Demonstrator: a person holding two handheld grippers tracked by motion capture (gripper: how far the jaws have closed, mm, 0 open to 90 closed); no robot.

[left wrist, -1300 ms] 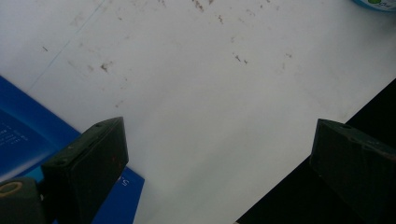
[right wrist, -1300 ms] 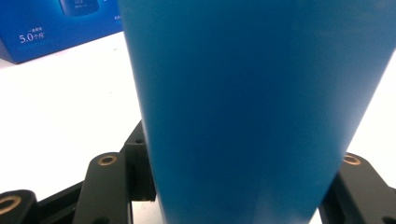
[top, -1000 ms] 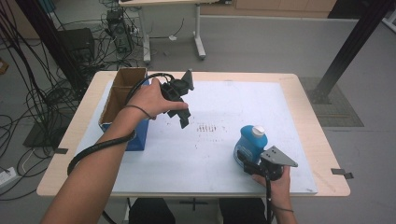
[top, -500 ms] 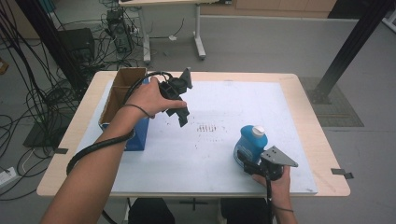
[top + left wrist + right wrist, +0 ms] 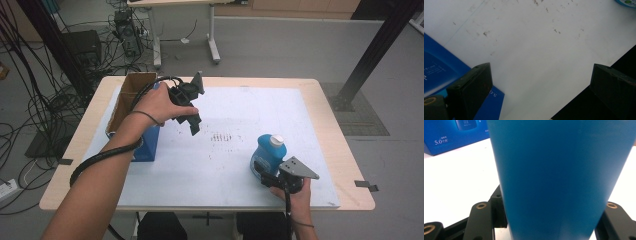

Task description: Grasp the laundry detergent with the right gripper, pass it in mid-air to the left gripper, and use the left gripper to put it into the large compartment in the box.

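A blue bottle (image 5: 268, 152) with a white cap stands upright on the white mat near the table's front right. My right gripper (image 5: 263, 169) is shut on its lower body, and the bottle's blue wall (image 5: 559, 177) sits close between the jaws in the right gripper view. My left gripper (image 5: 192, 124) hangs in the air over the mat's left half, tilted downward. Its jaws stand wide apart with nothing between them (image 5: 541, 82), above bare mat.
An open-topped blue box (image 5: 145, 142) stands at the mat's left edge, just left of my left gripper; its side shows as well (image 5: 439, 67) (image 5: 454, 135). The white mat (image 5: 240, 105) has dark specks at its middle. Cables and a table leg lie on the floor behind.
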